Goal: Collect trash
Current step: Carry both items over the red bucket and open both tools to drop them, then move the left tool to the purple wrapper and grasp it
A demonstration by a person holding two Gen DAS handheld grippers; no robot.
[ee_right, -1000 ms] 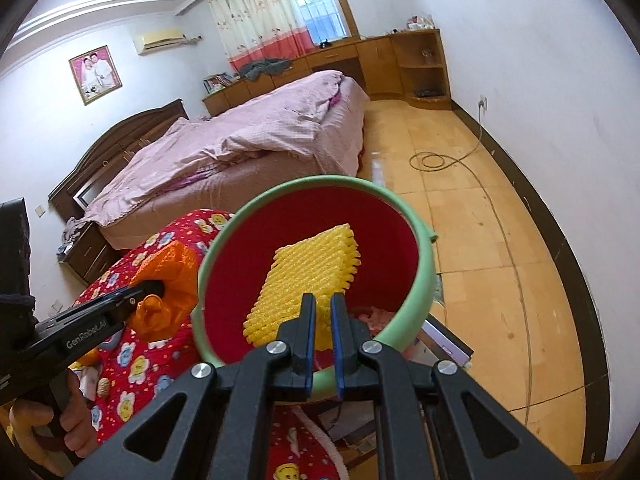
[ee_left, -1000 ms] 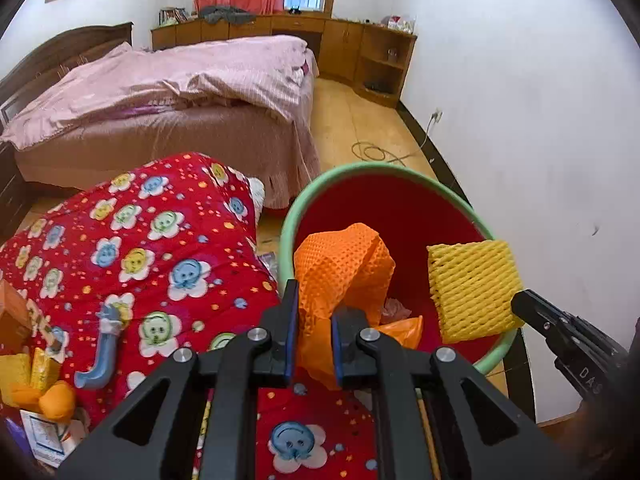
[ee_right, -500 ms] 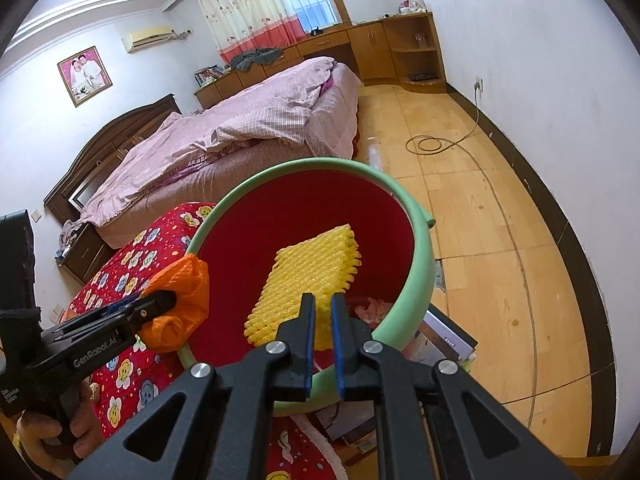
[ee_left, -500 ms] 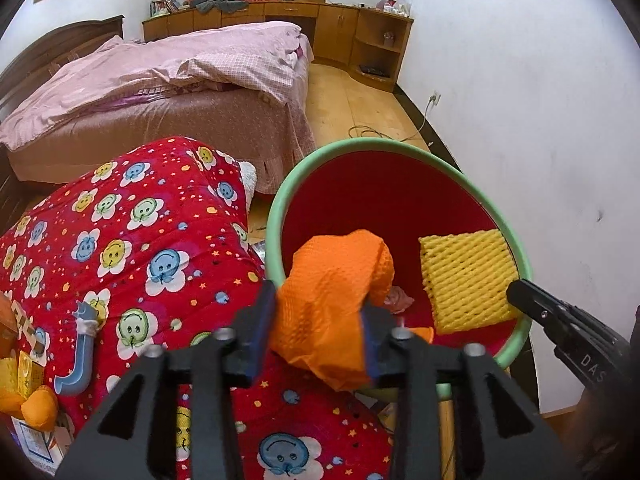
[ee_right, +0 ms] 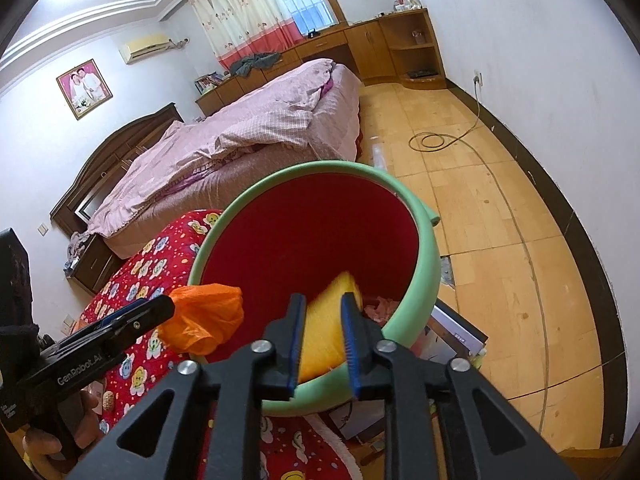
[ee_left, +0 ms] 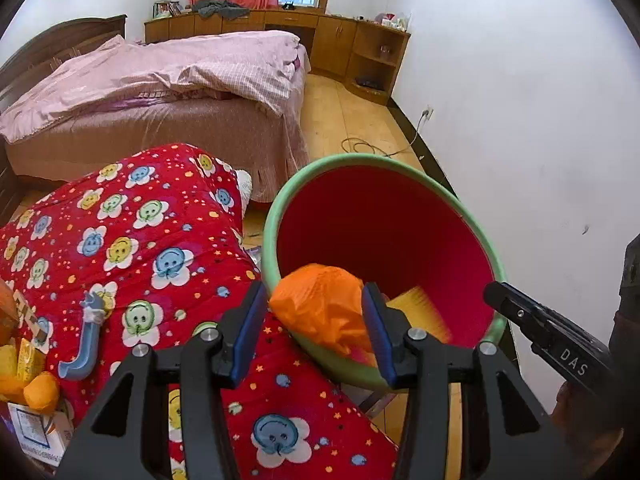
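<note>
A bin with a green rim [ee_left: 360, 158] and red inside stands beside the red quilt; its rim [ee_right: 320, 166] also shows in the right wrist view. My left gripper [ee_left: 314, 300] hangs over the bin's near edge, jaws opening, with a crumpled orange net bag [ee_left: 320, 312] loose between the pads. The bag [ee_right: 208, 316] bulges past the left gripper's fingertip. My right gripper [ee_right: 323, 304] is over the bin too, jaws opening. A blurred yellow foam net [ee_right: 324, 332] slips down between its pads, and the foam [ee_left: 420, 312] lies low inside the bin.
The red flowered quilt [ee_left: 120, 240] carries a blue hook-shaped piece [ee_left: 84, 348] and orange and yellow scraps [ee_left: 28, 376] at its left edge. Boxes [ee_right: 452, 328] lie under the bin. A pink bed [ee_left: 160, 92] is behind, and a cable [ee_right: 432, 140] coils on the wooden floor.
Both pairs of jaws have parted. The orange bag now sits loose between the left pads, and the yellow foam has dropped from upright above the rim to deep in the bin.
</note>
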